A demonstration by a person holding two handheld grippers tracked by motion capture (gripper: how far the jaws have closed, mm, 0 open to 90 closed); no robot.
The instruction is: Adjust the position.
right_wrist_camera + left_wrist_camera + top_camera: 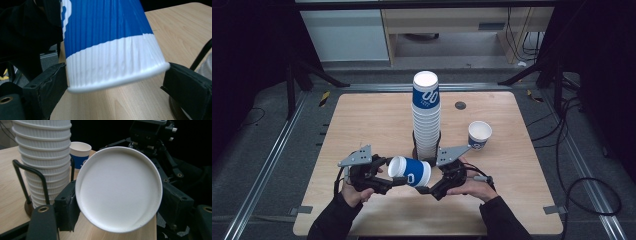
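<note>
High view puts my landmark in the middle of the table (362, 115): the tall stack of cups (426, 115) standing in its black wire holder (416, 145). Its foot is partly covered by my own hands and grippers, and the holder is mostly hidden behind the stack. I cannot make out the print on the cups at this size.

Just in front of that stack, on my side, the blue-and-white cup (410, 171) lies on its side in the air, white end toward my left, spanning the gap between both tools. The left gripper (384, 180) sits left of the stack's foot, the right gripper (428, 189) just in front of it and slightly right.

In the left gripper view the cup's round white end (119, 188) faces the lens and blocks most of what lies behind — the jaws press on it from either side, nearly closed and holding it. Whether I am looking at the base or into the mouth, I cannot tell.

In the right gripper view the cup's rolled rim (117, 80) lies between the pads; the left pad touches it, the right one looks just beside it — contact there I cannot confirm.

A single cup (479, 135) stands upright to the right of the stack, well apart from both tools.
</note>
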